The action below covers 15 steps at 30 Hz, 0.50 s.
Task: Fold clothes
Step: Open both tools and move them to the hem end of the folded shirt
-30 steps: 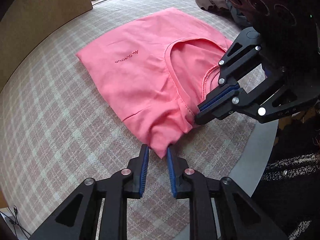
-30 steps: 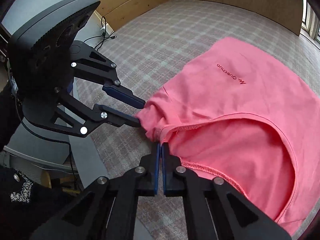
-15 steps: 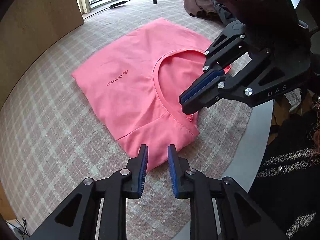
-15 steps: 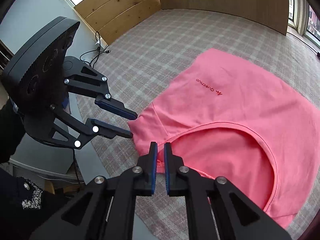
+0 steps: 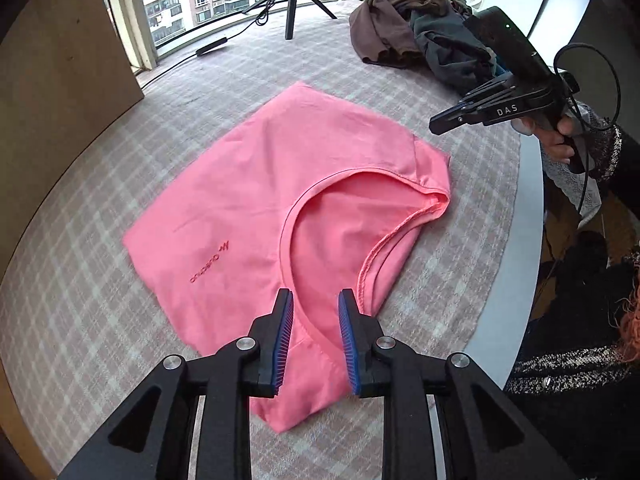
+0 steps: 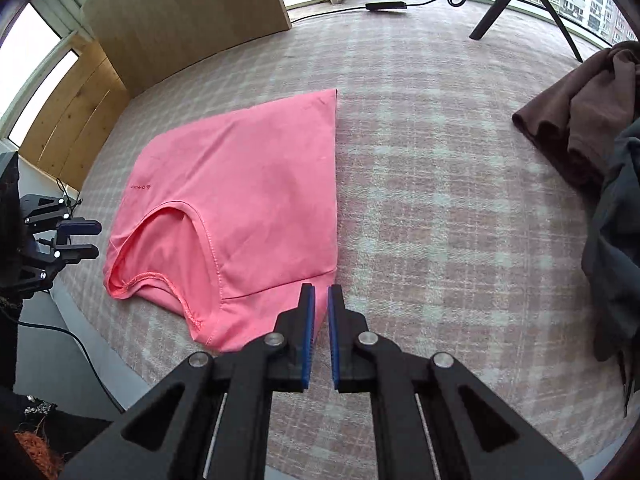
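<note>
A pink T-shirt (image 5: 272,200) lies folded flat on the plaid table cover, its neck opening toward the near edge; it also shows in the right wrist view (image 6: 248,184). My left gripper (image 5: 314,316) is open and empty, raised over the shirt's near collar edge. My right gripper (image 6: 321,312) is empty, its jaws a narrow gap apart, above the shirt's near right corner. In the left wrist view the right gripper (image 5: 440,124) is held off past the shirt's right side. In the right wrist view the left gripper (image 6: 86,240) is at the far left.
A pile of brown and grey clothes (image 5: 416,36) sits at the table's far right, also in the right wrist view (image 6: 592,128). A black tripod (image 5: 292,4) and cable stand at the back. Wooden panels (image 6: 180,20) stand at the left. The table's rounded edge (image 5: 524,240) runs along the right.
Both grippers have let go of the shirt and drawn back and up. The shirt's sleeve edge now lies flat on the table. The right gripper moved away to the shirt's right side.
</note>
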Available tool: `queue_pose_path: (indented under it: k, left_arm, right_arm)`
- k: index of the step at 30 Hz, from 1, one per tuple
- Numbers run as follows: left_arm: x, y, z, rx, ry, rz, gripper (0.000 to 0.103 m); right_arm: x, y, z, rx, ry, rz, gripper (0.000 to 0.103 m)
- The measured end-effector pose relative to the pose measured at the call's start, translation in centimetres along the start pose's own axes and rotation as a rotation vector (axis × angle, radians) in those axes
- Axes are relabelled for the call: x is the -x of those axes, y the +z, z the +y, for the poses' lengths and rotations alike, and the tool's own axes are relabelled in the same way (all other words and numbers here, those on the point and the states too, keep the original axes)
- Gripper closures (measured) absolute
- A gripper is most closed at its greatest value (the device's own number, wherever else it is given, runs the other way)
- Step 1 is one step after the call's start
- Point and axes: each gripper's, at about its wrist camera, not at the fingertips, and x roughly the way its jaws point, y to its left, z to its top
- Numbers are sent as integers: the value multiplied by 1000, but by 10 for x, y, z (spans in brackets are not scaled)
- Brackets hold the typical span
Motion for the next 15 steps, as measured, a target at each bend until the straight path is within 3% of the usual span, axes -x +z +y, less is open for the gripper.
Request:
queue_pose_path:
  k: [3, 6, 8, 11, 15]
  left_arm:
    - [-30, 14, -16, -55, -50, 48, 75]
    - [-53, 7, -16, -53, -51, 155, 75]
    - [-37, -1, -10, -25, -52, 132, 75]
    - [-2, -2, 19, 82, -50, 36, 74]
    - [5, 13, 76, 214, 61, -31, 73]
  right_arm:
    - [-14, -4, 23, 91, -6, -7, 96]
    - [-27, -20, 41, 206, -70, 107, 96]
    - [-9, -13, 34, 184, -31, 69, 96]
    - [18, 0, 22, 152, 26, 8, 96]
    - [11, 66, 23, 141, 41, -124, 96]
